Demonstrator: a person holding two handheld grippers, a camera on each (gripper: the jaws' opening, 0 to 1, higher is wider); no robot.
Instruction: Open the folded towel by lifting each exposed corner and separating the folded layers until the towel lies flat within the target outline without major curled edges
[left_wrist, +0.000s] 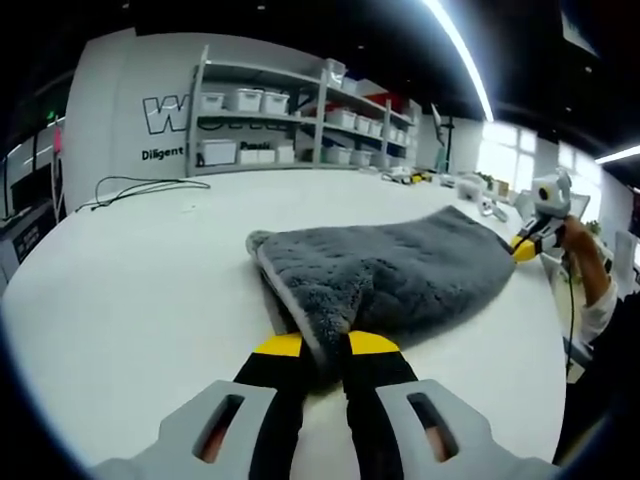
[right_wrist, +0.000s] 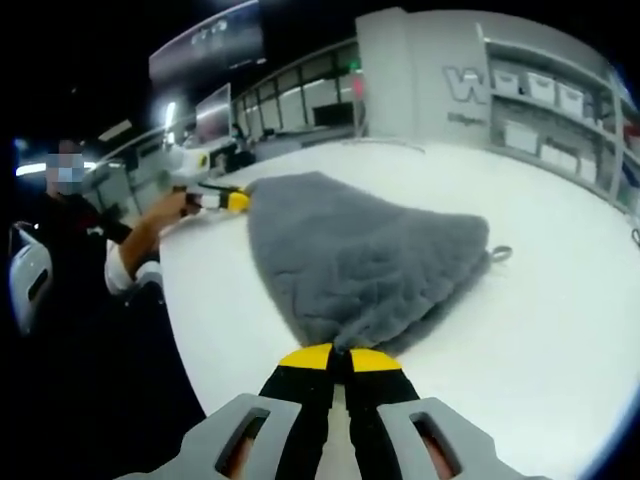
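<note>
A fluffy grey towel (left_wrist: 400, 265) lies stretched on the white table (left_wrist: 150, 290), with a folded double edge on its left side. My left gripper (left_wrist: 325, 345) is shut on the towel's near corner, yellow tips pinching the pile. The right gripper (left_wrist: 525, 246), held by a hand, grips the far right corner. In the right gripper view the same towel (right_wrist: 360, 260) spreads away from my right gripper (right_wrist: 338, 358), which is shut on its near corner. The left gripper (right_wrist: 228, 200) holds the opposite corner at the table's edge. A small hanging loop (right_wrist: 500, 253) sticks out of the towel's right edge.
Shelves with white bins (left_wrist: 270, 100) stand behind the table, and a black cable (left_wrist: 140, 185) lies on its far left part. Small items (left_wrist: 470, 185) sit near the far right rim. A person's sleeve (right_wrist: 130, 265) and a chair (right_wrist: 28, 280) are beside the table edge (right_wrist: 190, 330).
</note>
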